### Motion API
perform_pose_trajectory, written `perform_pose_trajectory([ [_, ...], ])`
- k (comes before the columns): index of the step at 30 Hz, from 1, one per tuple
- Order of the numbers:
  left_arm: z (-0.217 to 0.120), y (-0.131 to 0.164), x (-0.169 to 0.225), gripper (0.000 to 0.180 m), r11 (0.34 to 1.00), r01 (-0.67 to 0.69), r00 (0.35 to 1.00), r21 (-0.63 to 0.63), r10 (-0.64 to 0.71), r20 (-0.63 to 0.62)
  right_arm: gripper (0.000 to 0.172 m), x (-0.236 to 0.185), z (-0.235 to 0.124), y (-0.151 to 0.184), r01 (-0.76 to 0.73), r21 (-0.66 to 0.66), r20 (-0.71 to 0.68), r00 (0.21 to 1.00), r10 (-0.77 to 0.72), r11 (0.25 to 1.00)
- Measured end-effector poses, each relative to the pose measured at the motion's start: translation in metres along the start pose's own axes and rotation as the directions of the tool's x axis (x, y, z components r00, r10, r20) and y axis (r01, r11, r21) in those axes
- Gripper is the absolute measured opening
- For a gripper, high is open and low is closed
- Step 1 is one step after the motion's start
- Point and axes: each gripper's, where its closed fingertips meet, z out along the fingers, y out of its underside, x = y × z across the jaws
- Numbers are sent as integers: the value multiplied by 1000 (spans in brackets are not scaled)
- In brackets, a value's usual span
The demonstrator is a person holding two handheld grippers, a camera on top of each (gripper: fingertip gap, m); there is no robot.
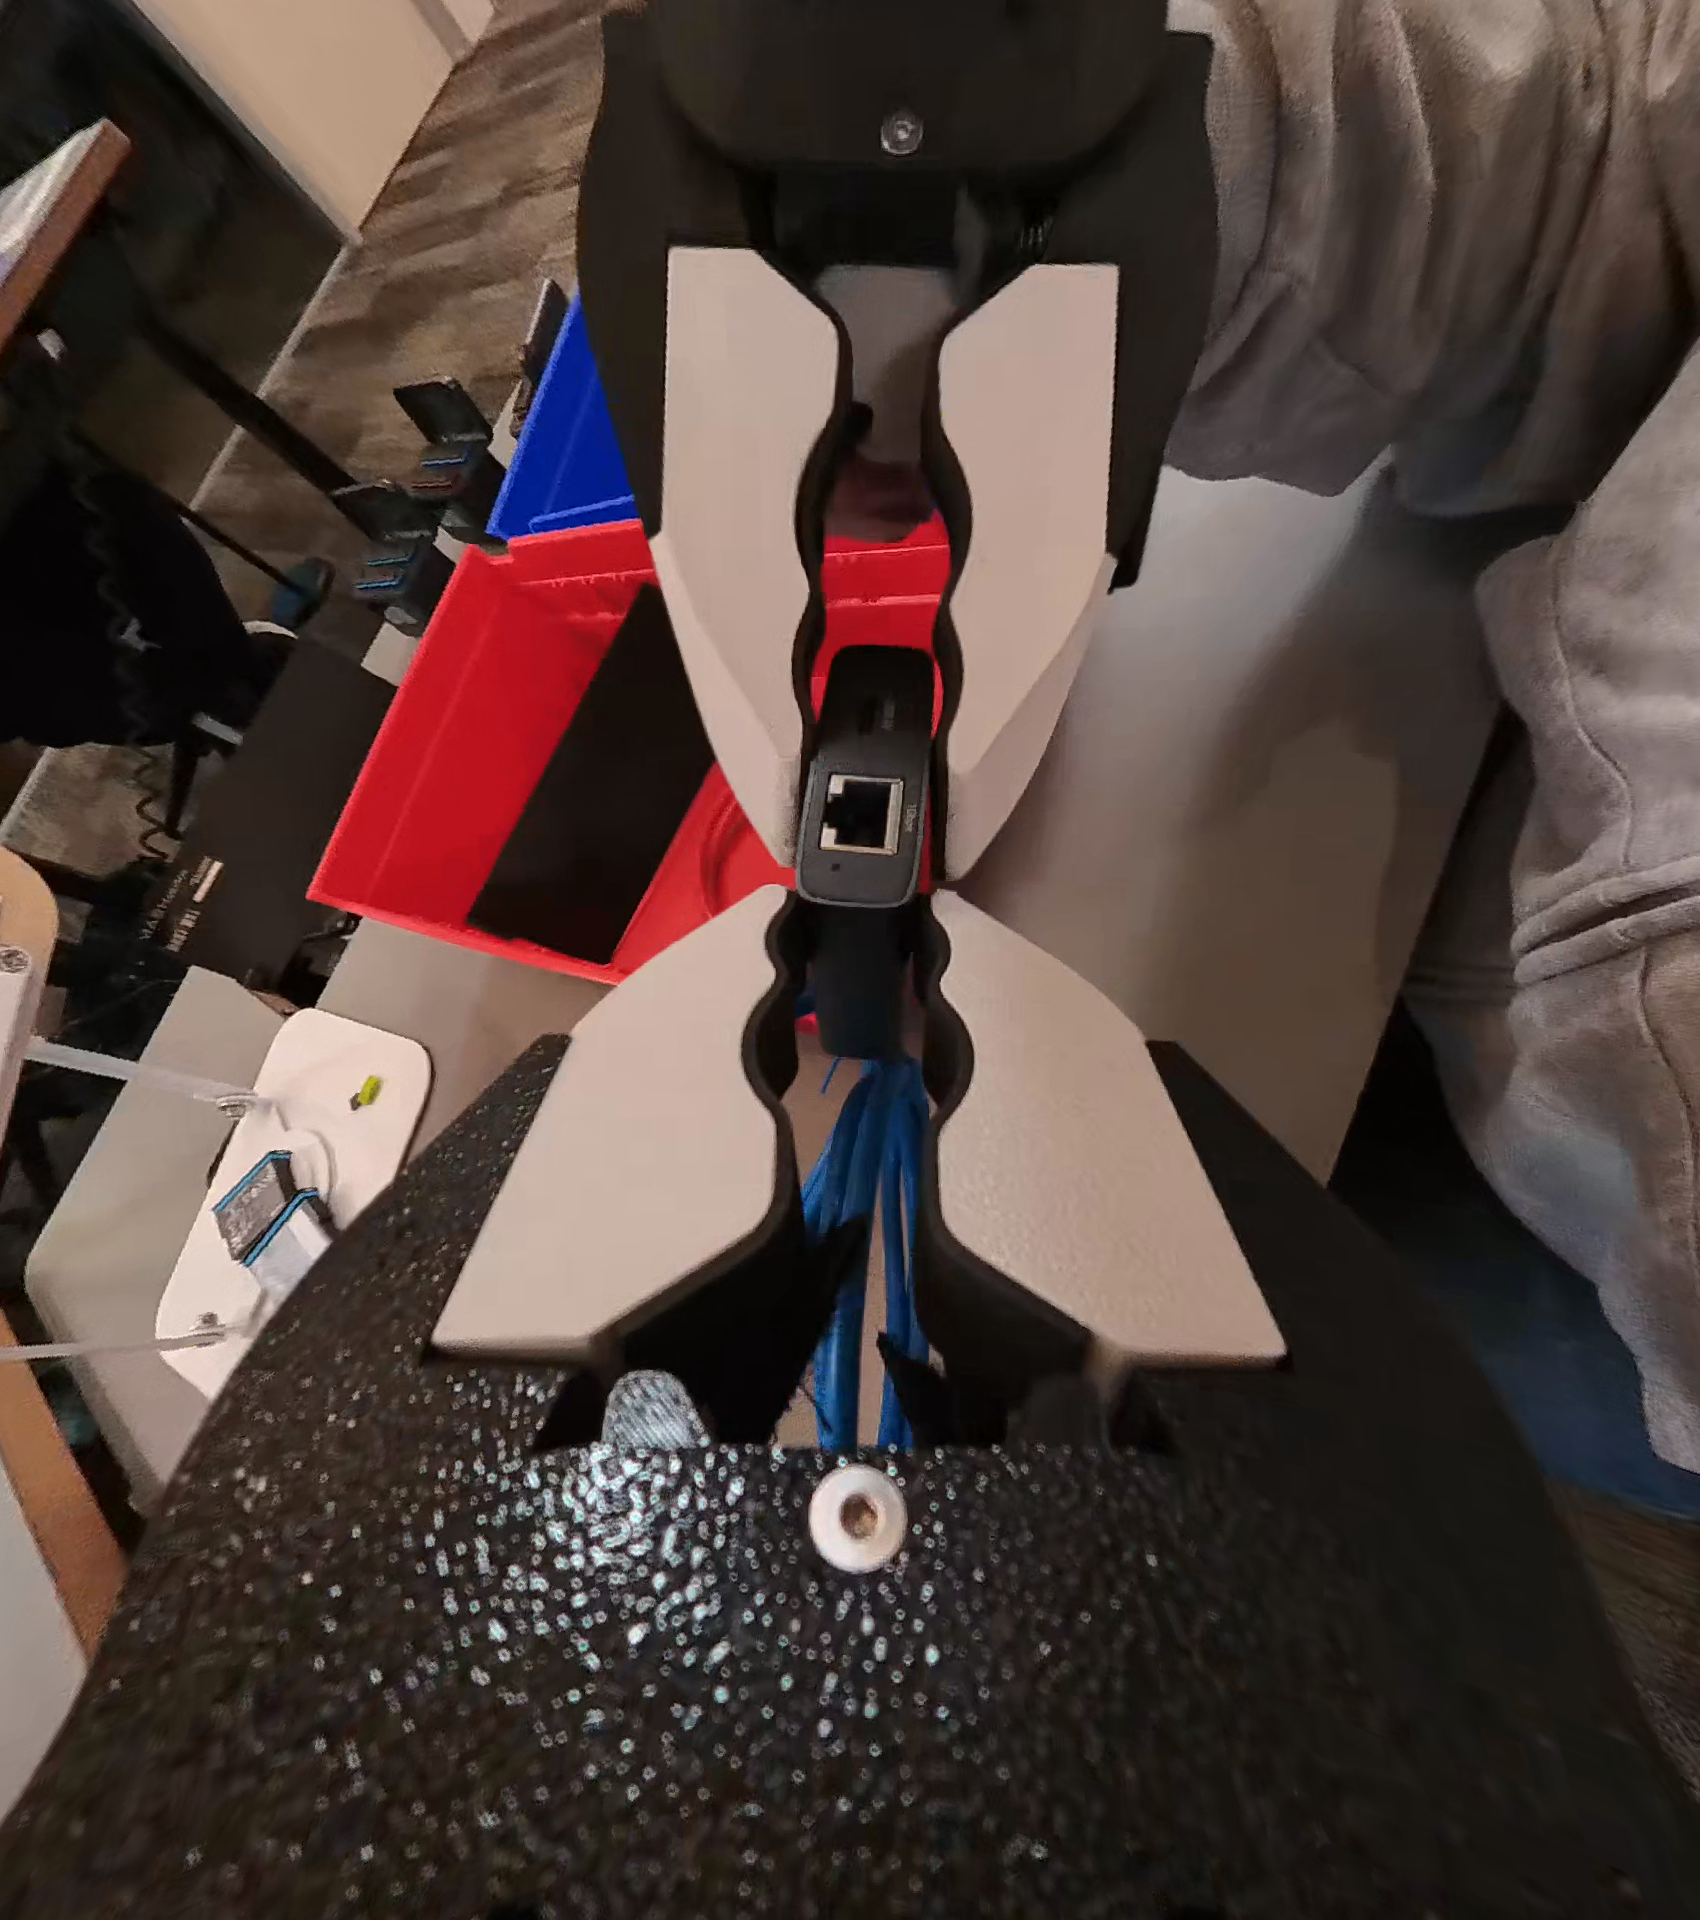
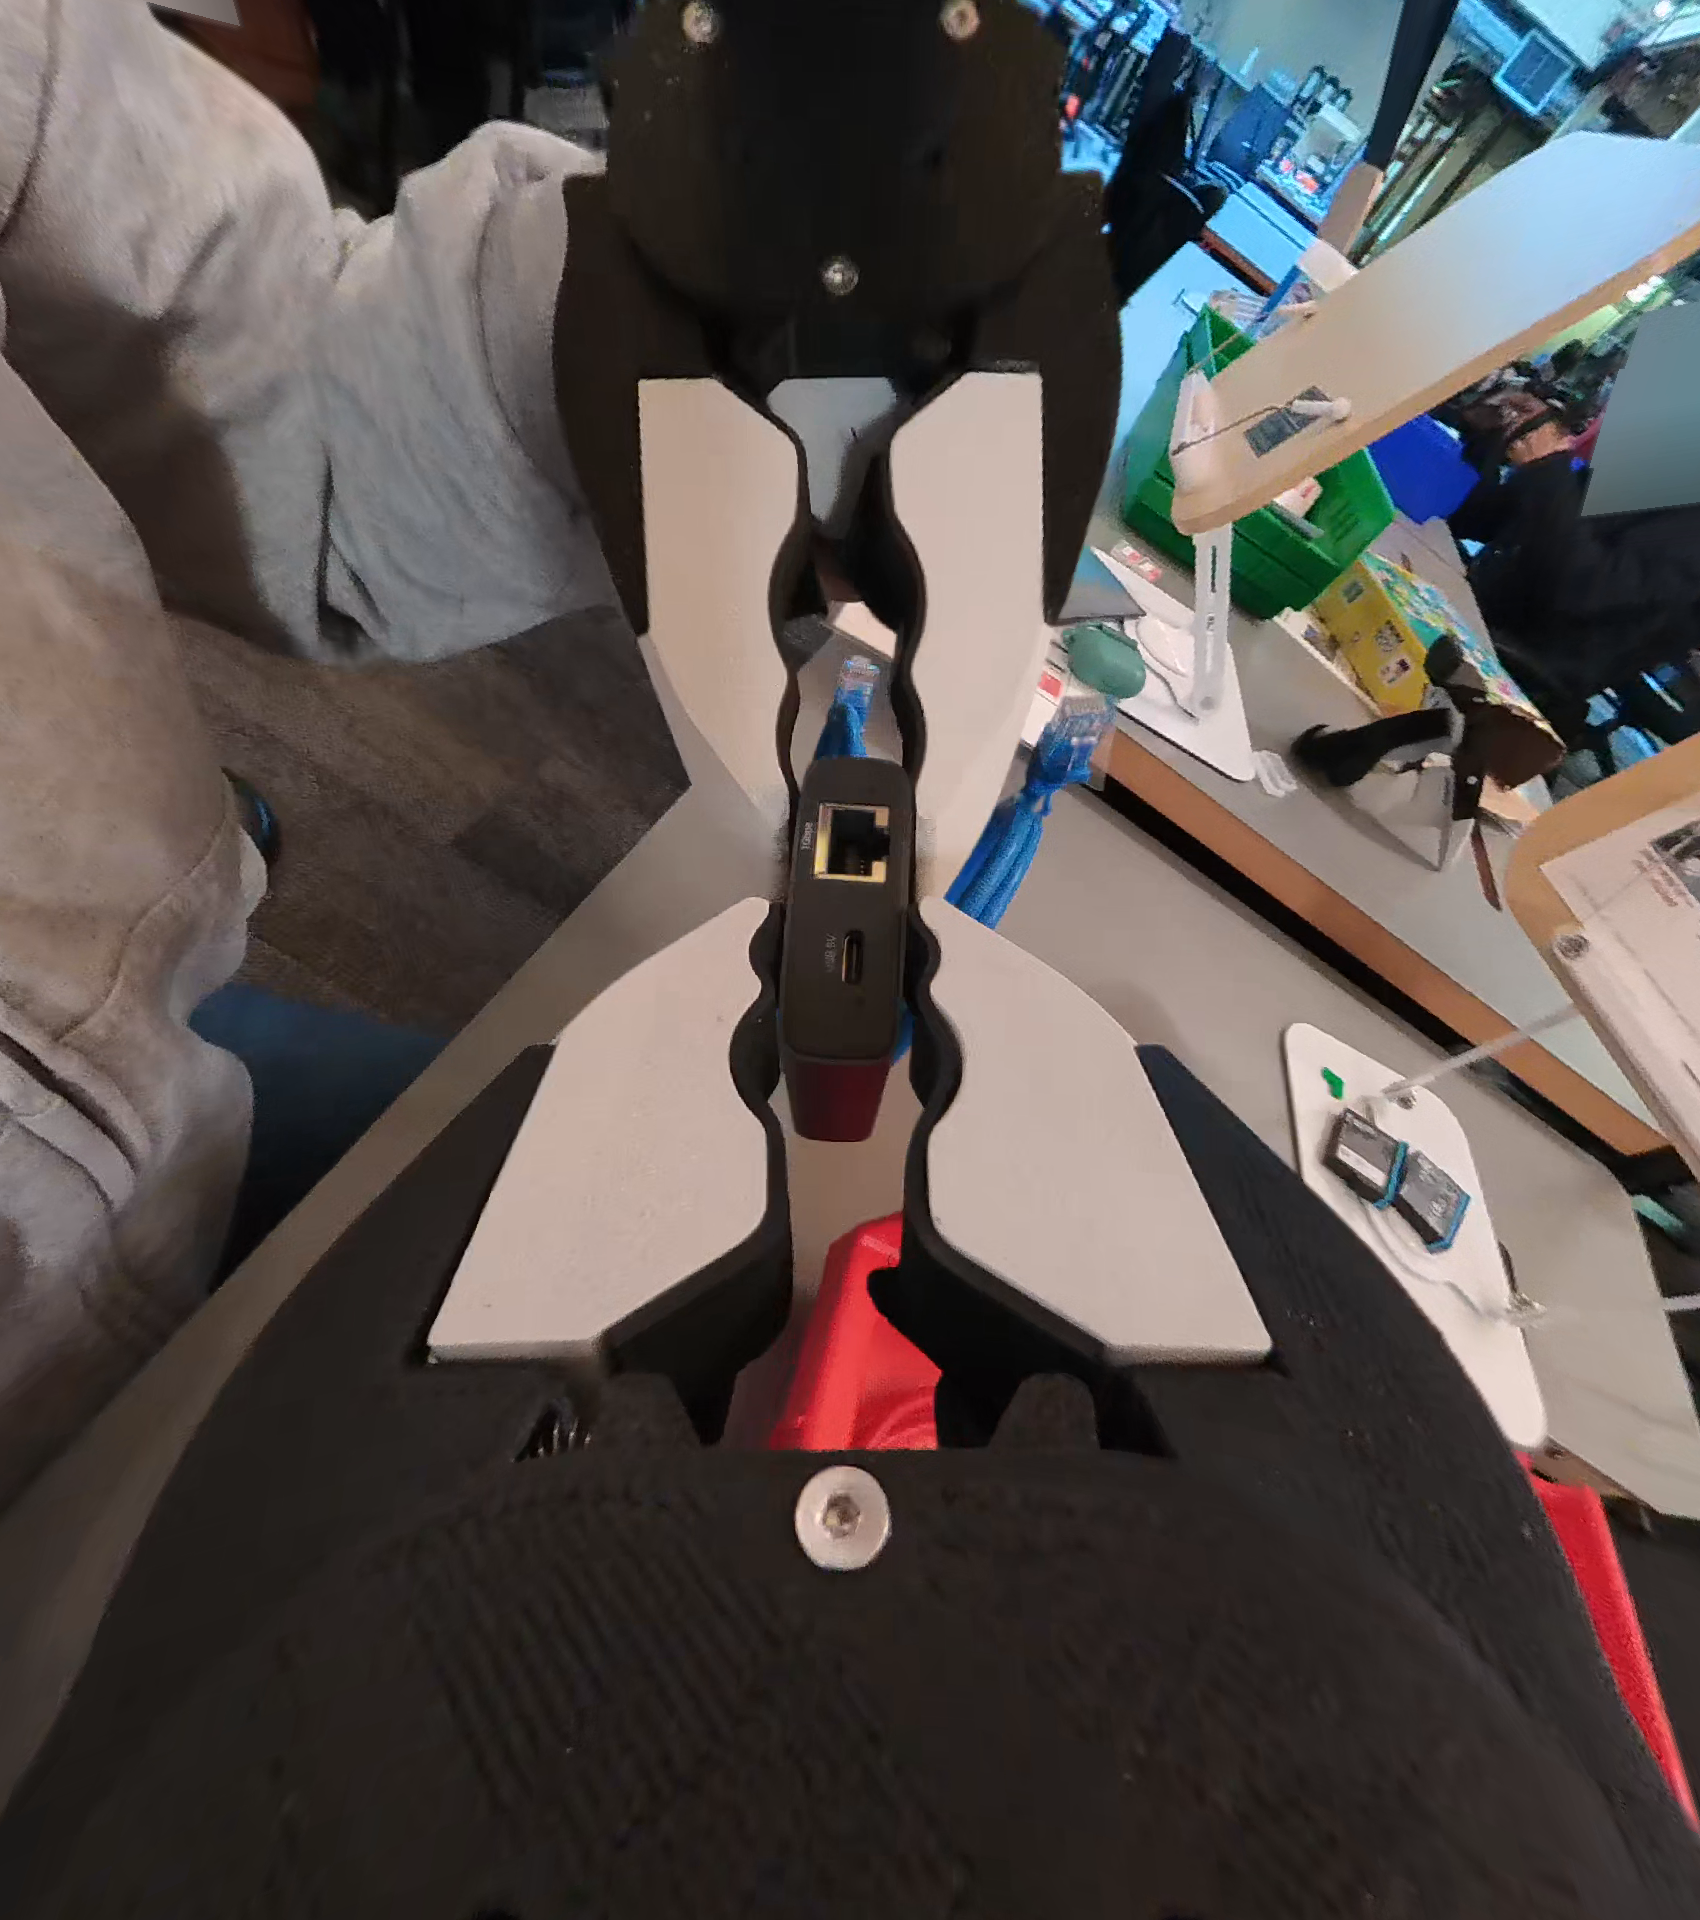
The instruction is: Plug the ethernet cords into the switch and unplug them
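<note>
- Switch (image 1: pixel 861 831), a small black box with a single network socket on each end, is held up off the table (image 1: pixel 1241 779), gripped from both ends by the two grippers.
- Left gripper (image 1: pixel 861 883) has its jaws narrowed on one end, the black pads (image 1: pixel 792 935) pressing on the box's sides.
- Right gripper (image 2: pixel 846 894) clamps the opposite end, where a socket and a small slot-shaped port face its camera.
- Both sockets look empty; no plug is seated in either.
- Blue ethernet cords (image 2: pixel 1033 810) lie bundled on the table behind the box, their clear plugs (image 2: pixel 1080 717) free and touched by neither gripper.
- Judging by this, the task stands at its very start: no cord is plugged in, and the unplugging is also left.
- One gripper would likely have to let go of the box to fetch a cord.
</note>
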Motion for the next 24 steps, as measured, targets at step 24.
perform_pose_trajectory([
  [24,28,-2,-10,21,944,128,978,306,-171,119,26,25,-37,-2,-68,354,-84,991,104,933],
])
